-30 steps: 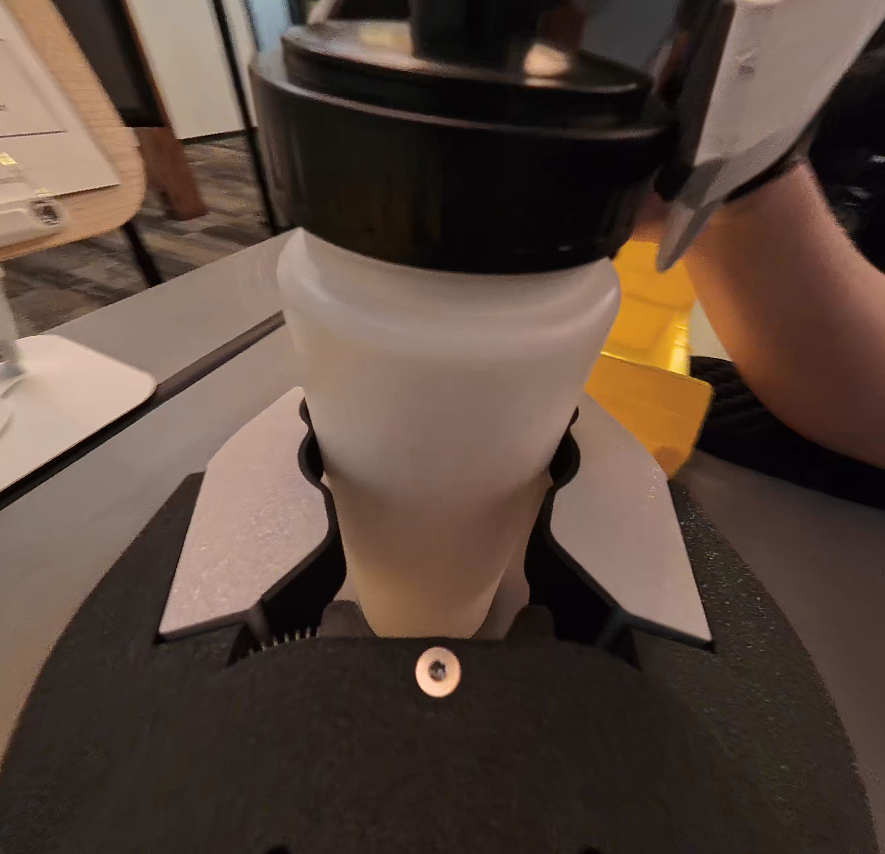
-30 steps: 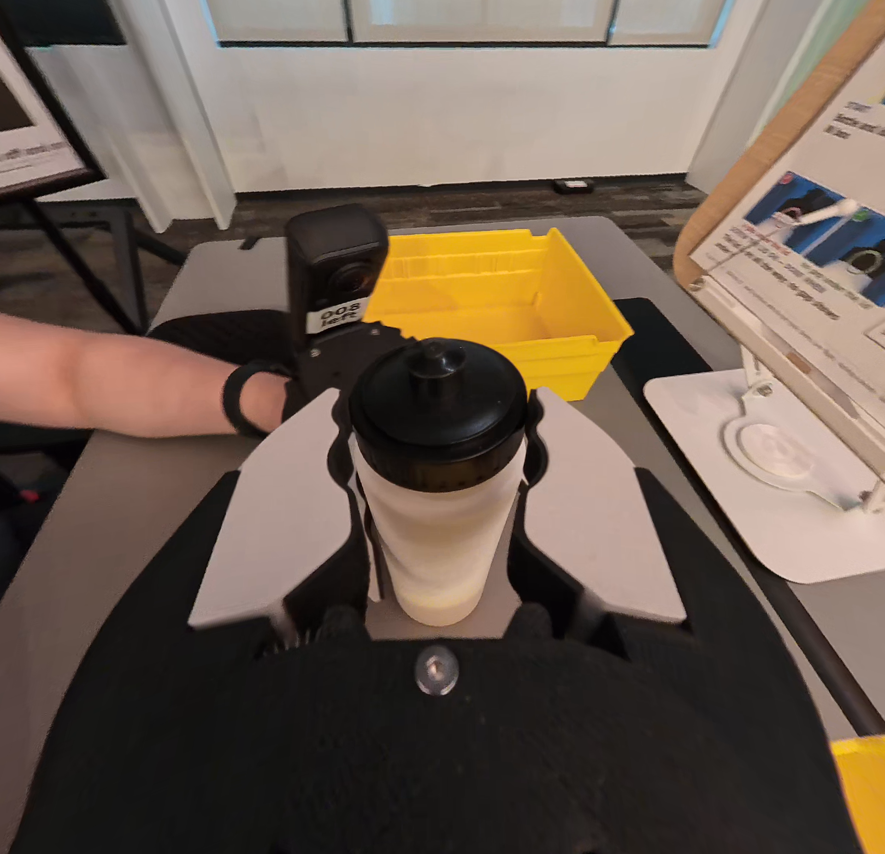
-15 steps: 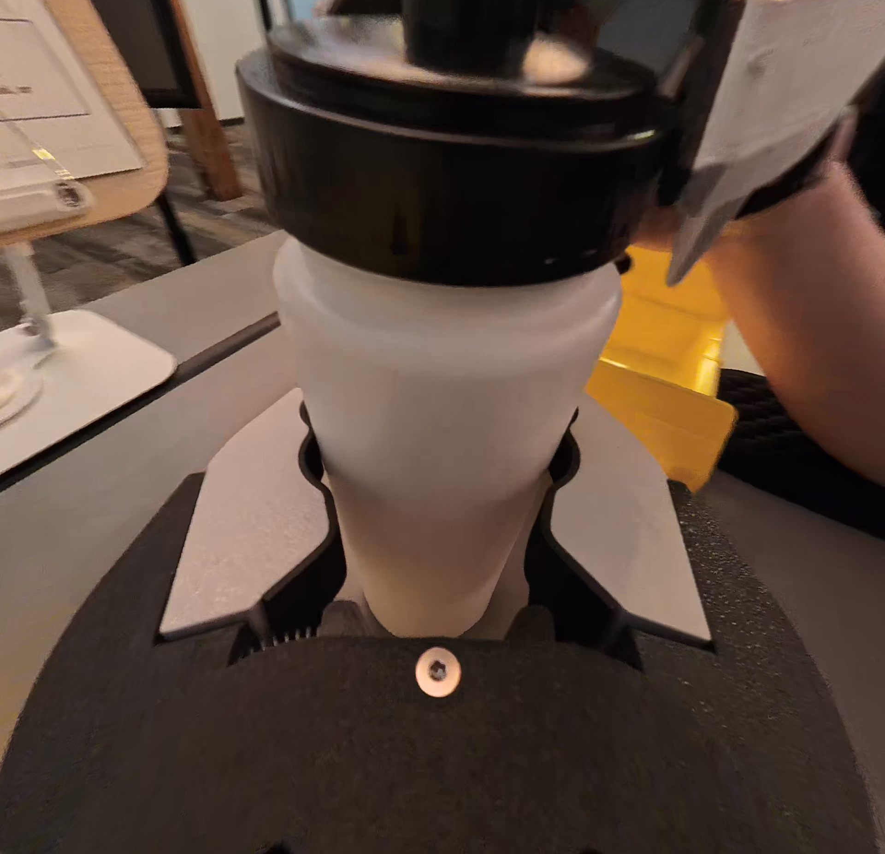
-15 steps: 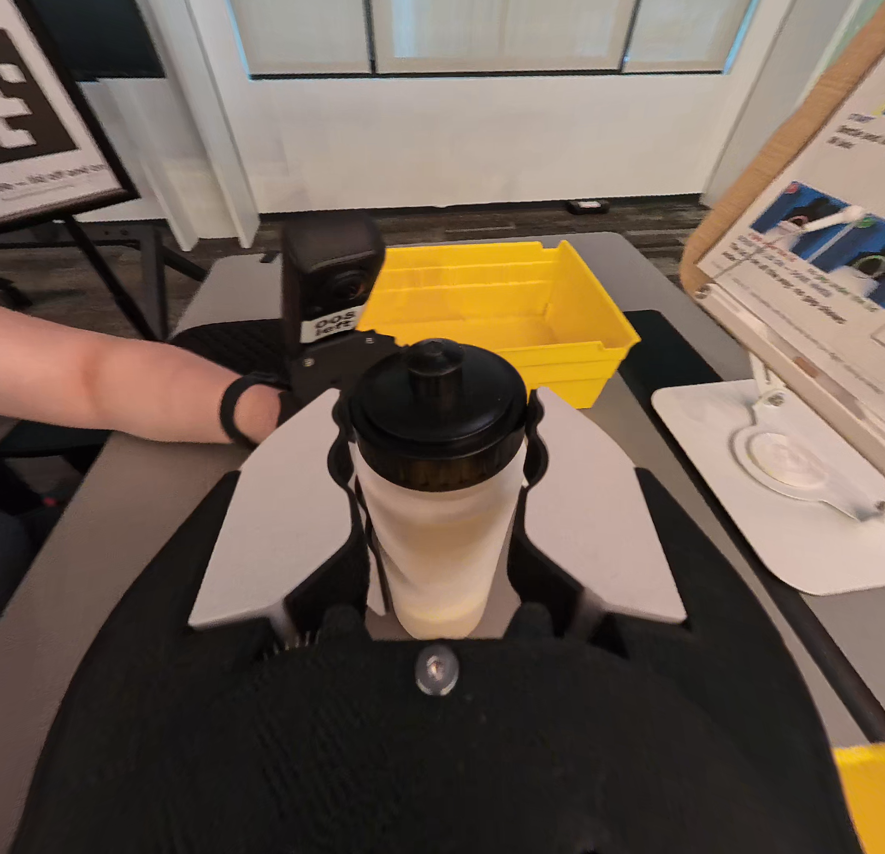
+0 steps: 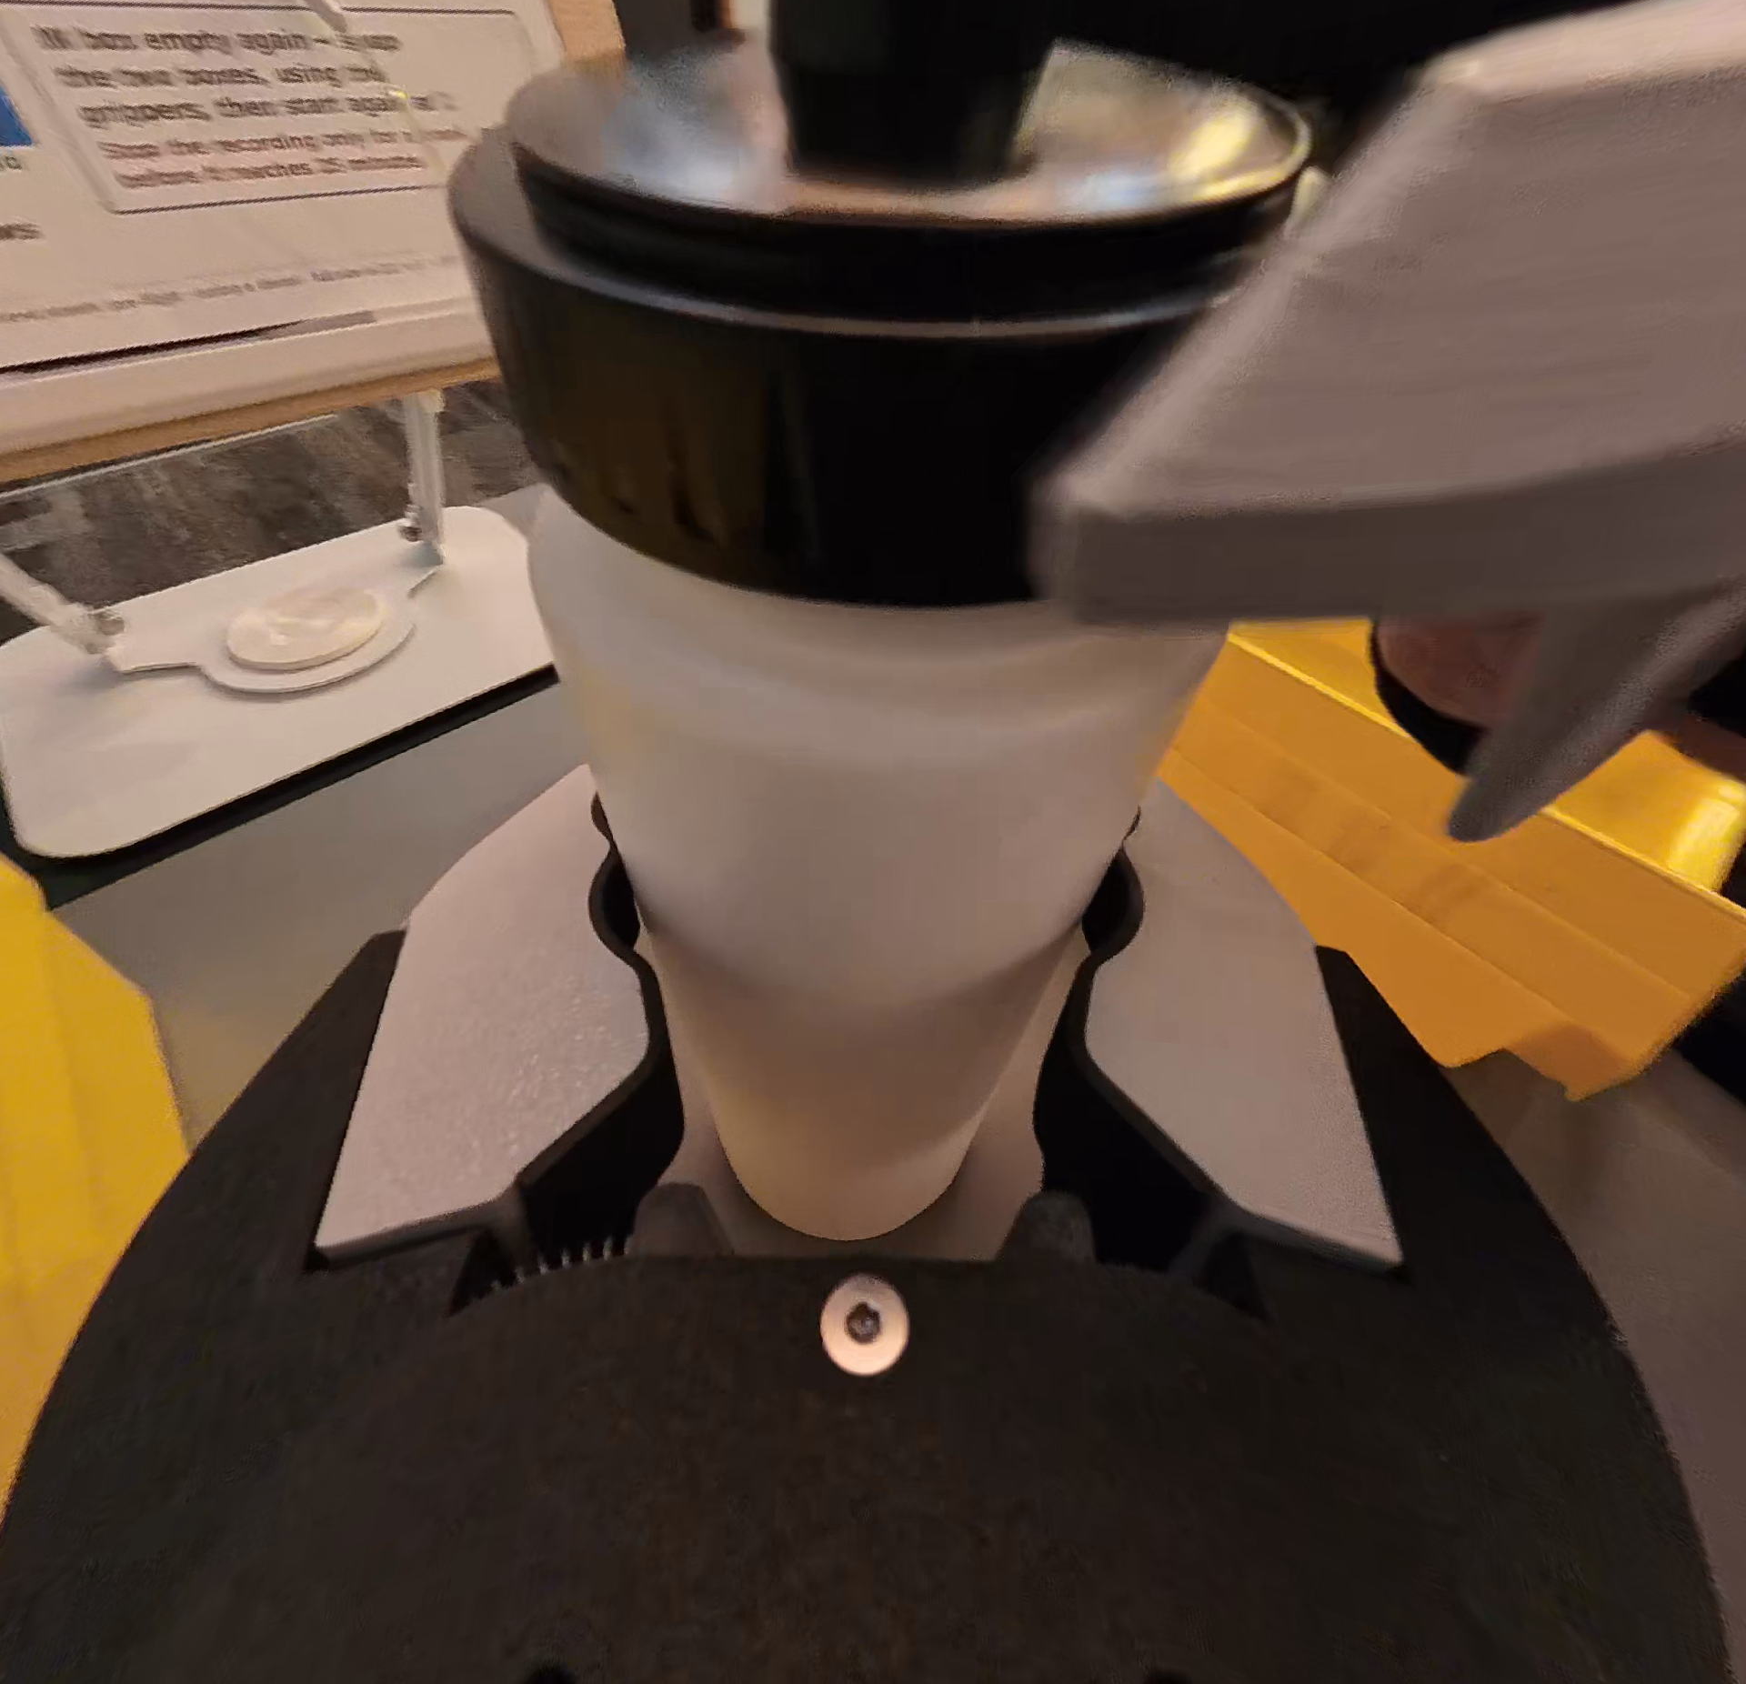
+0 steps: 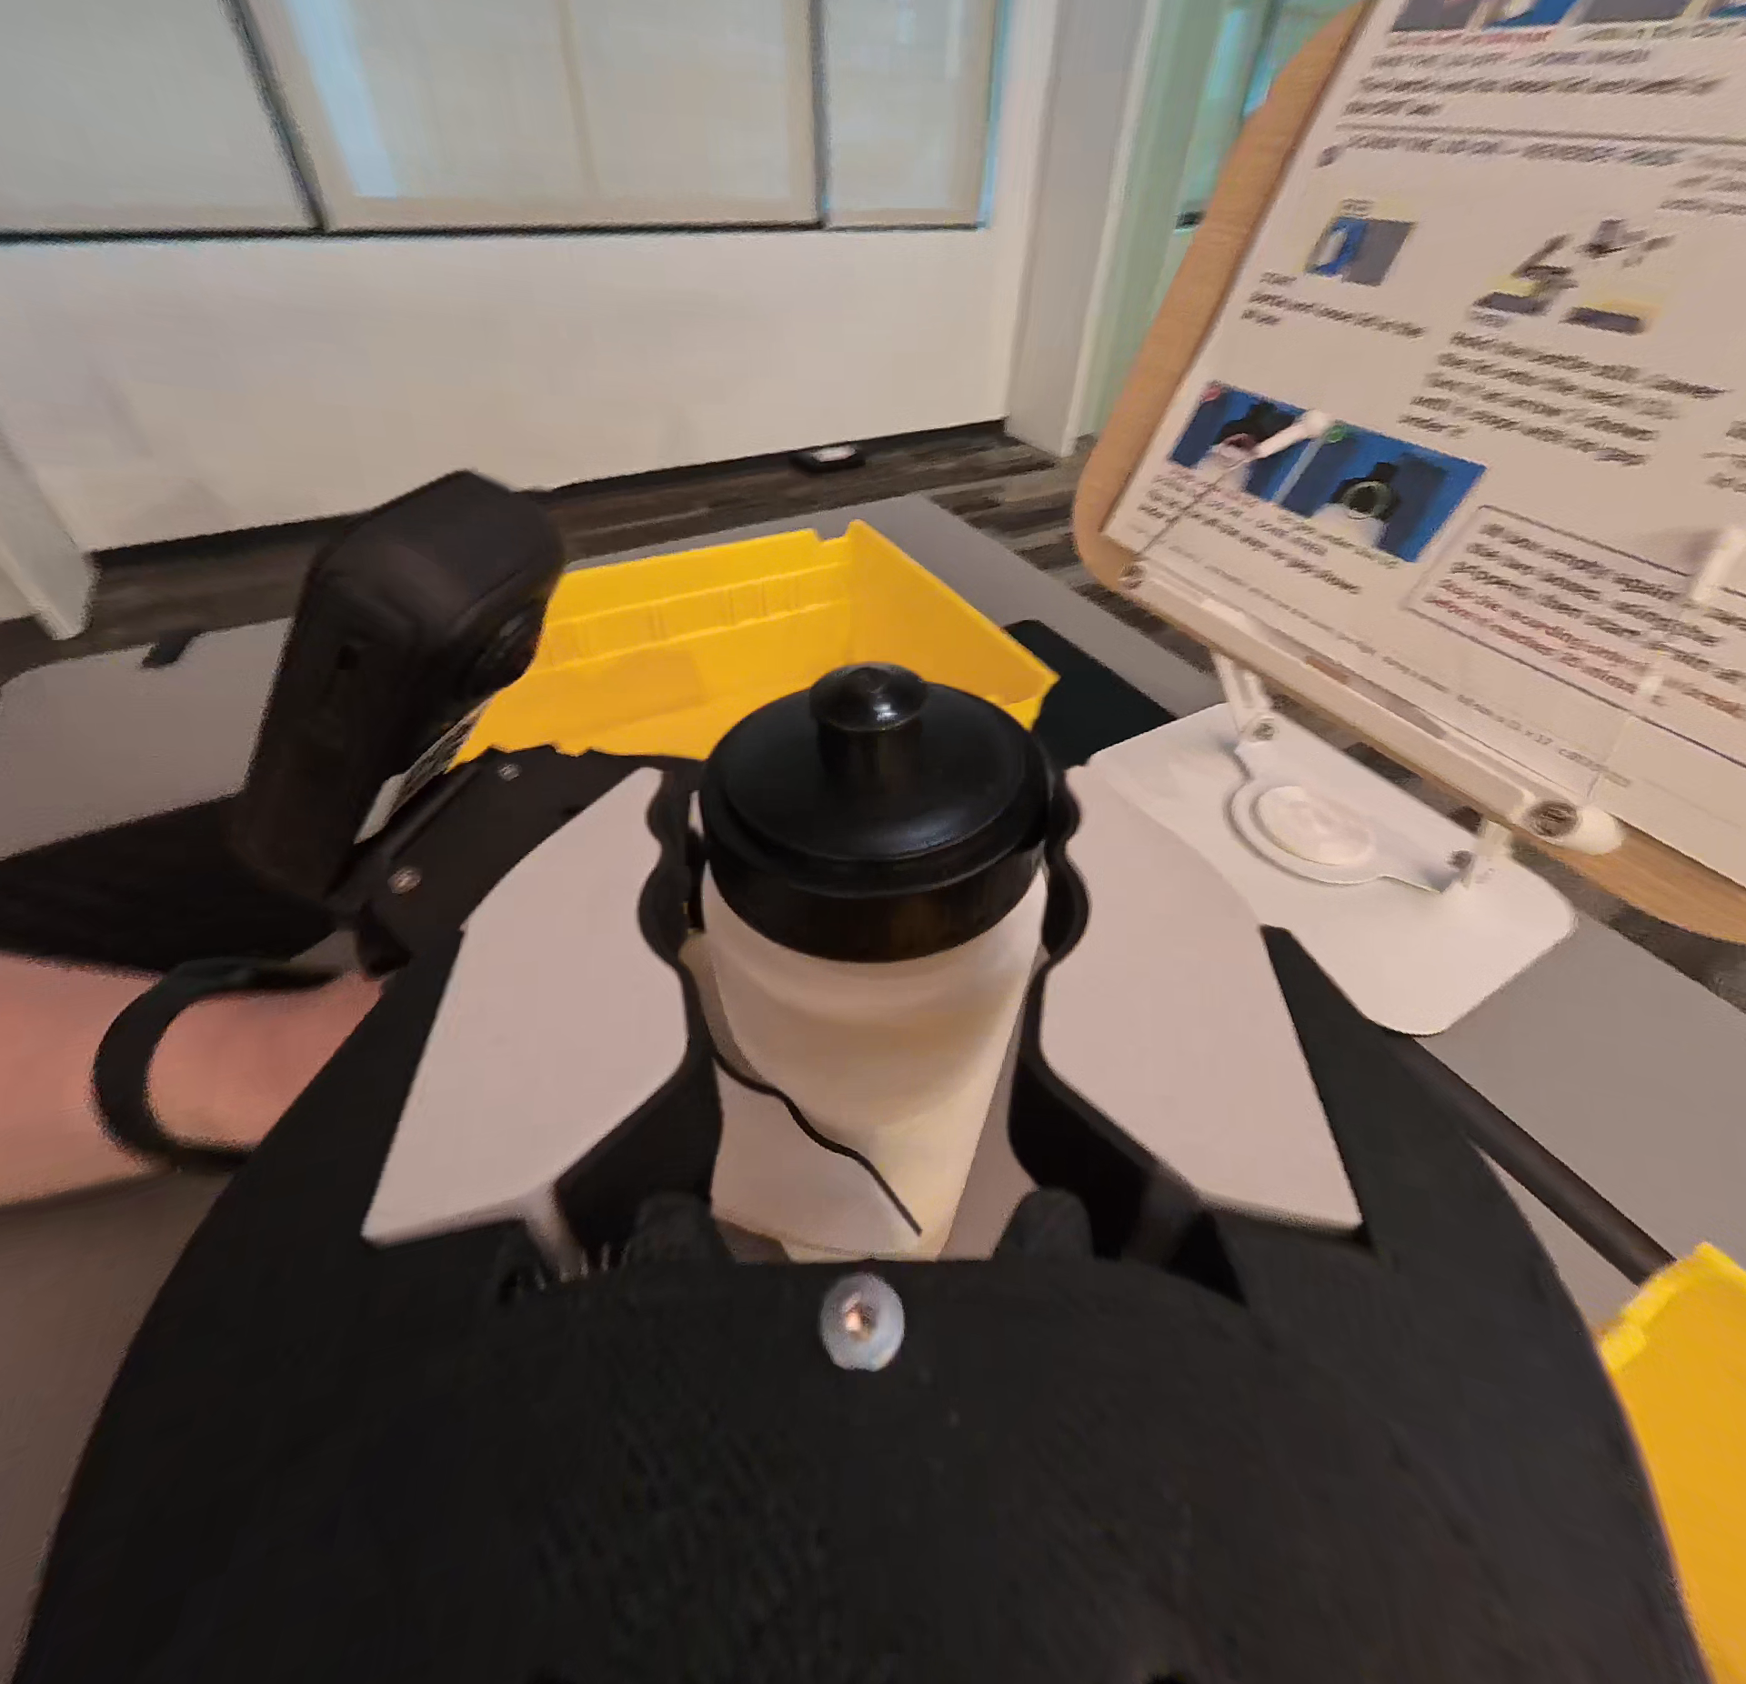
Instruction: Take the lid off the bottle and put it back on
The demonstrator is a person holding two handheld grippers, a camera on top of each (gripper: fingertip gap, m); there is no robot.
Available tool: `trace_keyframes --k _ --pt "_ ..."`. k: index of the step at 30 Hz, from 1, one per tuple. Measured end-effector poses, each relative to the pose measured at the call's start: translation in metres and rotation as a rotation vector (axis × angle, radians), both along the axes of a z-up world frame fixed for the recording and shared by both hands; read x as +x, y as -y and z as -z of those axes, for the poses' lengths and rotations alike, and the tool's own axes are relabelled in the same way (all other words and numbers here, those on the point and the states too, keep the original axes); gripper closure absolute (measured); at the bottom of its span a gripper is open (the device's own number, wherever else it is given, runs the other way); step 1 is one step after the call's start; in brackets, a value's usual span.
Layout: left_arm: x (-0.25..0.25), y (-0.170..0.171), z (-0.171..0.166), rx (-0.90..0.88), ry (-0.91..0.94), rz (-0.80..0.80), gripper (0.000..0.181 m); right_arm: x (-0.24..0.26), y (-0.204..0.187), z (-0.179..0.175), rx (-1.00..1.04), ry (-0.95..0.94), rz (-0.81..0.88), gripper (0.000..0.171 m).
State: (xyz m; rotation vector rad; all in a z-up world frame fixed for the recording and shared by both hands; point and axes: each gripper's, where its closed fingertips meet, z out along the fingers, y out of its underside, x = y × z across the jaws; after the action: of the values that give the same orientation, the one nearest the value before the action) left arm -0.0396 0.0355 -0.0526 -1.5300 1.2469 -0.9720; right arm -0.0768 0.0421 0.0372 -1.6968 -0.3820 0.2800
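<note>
A white bottle (image 5: 850, 836) with a black lid (image 5: 803, 429) stands upright between both grippers. My left gripper (image 5: 864, 845) is shut on the bottle's body, one finger on each side. My right gripper (image 6: 869, 817) is shut on the lid (image 6: 869, 817), which sits on the bottle (image 6: 850, 1053). In the left wrist view one of the right gripper's grey fingers (image 5: 1417, 363) lies against the lid's right side. In the right wrist view the left gripper's camera housing (image 6: 406, 656) shows at the left, with a person's forearm (image 6: 189, 1091) behind it.
A yellow bin (image 6: 775, 618) stands on the grey table (image 6: 113, 713) behind the bottle, also in the left wrist view (image 5: 1417, 930). A second yellow bin (image 6: 1682, 1450) is at the near right. A white stand (image 6: 1370, 902) holds a tilted instruction board (image 6: 1512, 363) at the right. The left gripper's tips are roughly 9 cm from the right gripper's.
Both grippers keep their hold. Both views have swung, so the board and stand are larger and nearer. The right gripper's finger now covers more of the lid's right side.
</note>
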Motion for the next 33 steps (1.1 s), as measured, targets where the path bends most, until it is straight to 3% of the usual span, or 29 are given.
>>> trace_keyframes --k 2,8,11,18,25,30,33 --pt "0.001 0.006 0.001 -0.022 -0.015 0.057 0.087 0.002 0.005 0.0 -0.061 -0.016 -0.086 0.079" --pt "0.005 0.038 -0.002 -0.158 -0.033 0.286 0.087 0.038 0.028 -0.026 -0.026 -0.118 -0.192 0.08" --pt "0.004 0.04 0.0 -0.145 -0.056 0.307 0.087 0.036 0.036 -0.036 -0.017 -0.177 -0.239 0.082" --pt "0.002 0.041 0.002 -0.14 -0.106 0.305 0.087 0.016 0.028 -0.006 -0.136 0.005 -0.213 0.084" --pt "0.002 0.045 0.003 -0.102 -0.132 0.308 0.087 0.01 0.028 0.001 -0.177 -0.012 -0.244 0.099" --pt "0.0 0.047 0.006 -0.069 -0.153 0.333 0.088 0.006 0.031 0.001 -0.182 0.0 -0.275 0.1" --pt "0.0 0.049 0.008 -0.013 -0.177 0.343 0.088 0.003 0.036 -0.005 -0.2 -0.114 -0.344 0.1"
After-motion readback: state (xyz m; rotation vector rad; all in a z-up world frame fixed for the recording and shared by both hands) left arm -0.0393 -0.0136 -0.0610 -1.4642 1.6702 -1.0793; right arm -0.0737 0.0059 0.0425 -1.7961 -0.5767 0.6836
